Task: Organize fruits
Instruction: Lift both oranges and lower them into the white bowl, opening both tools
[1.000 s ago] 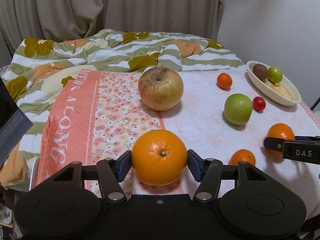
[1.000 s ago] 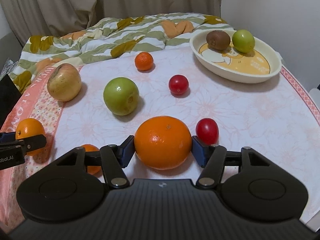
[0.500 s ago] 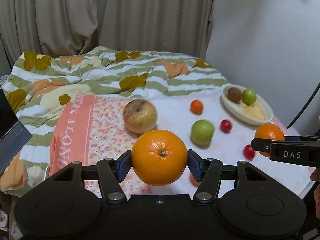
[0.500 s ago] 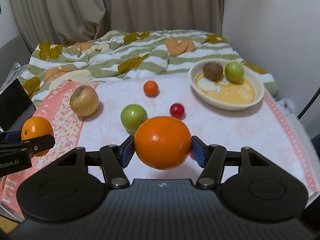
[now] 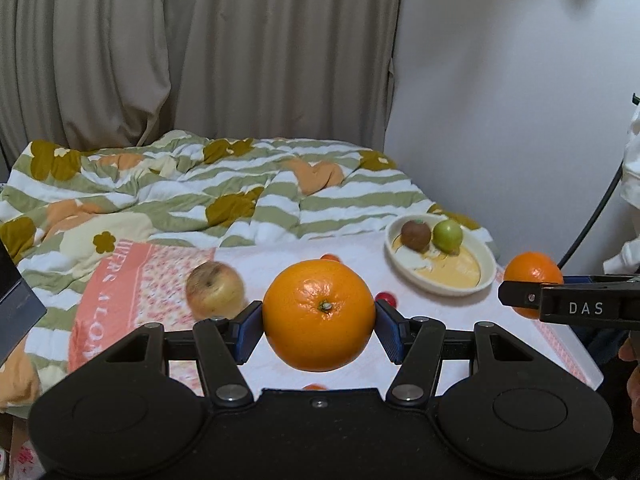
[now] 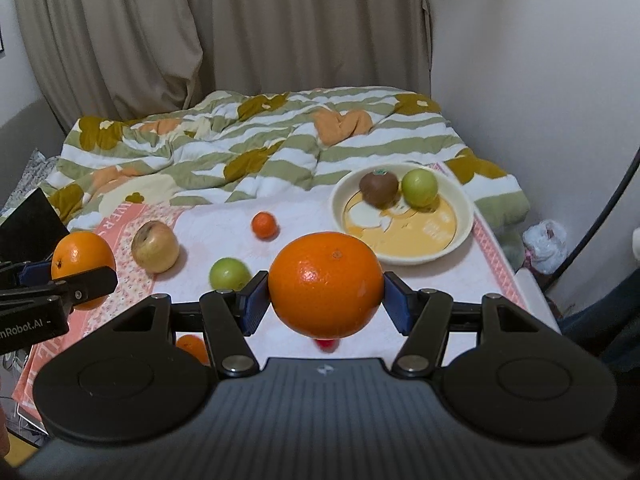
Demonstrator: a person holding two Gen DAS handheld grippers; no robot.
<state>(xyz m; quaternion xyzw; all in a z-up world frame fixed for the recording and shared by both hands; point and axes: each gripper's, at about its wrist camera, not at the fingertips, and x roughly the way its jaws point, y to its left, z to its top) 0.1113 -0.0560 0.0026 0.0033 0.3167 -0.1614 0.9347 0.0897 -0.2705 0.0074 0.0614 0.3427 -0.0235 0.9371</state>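
Observation:
My left gripper (image 5: 319, 316) is shut on a large orange (image 5: 319, 312) and holds it high above the table. My right gripper (image 6: 326, 290) is shut on another large orange (image 6: 326, 286), also lifted; that orange also shows at the right of the left wrist view (image 5: 532, 276). A cream bowl (image 6: 464, 220) at the far right holds a brown kiwi (image 6: 378, 188) and a small green fruit (image 6: 419, 187). On the cloth lie a yellowish apple (image 6: 155, 246), a green apple (image 6: 229, 274), a small tangerine (image 6: 264, 225), another small orange (image 6: 192, 347) and a red tomato (image 6: 326, 344).
The table has a white and pink floral cloth (image 6: 224, 220). A striped green quilt (image 6: 260, 152) lies bunched behind it, with curtains beyond. A black object (image 6: 28, 216) stands at the left. A white wall and a black cable (image 6: 600, 220) are on the right.
Both grippers have risen and pulled back from the table with their oranges held; the fruits and bowl now look smaller and lower in both views.

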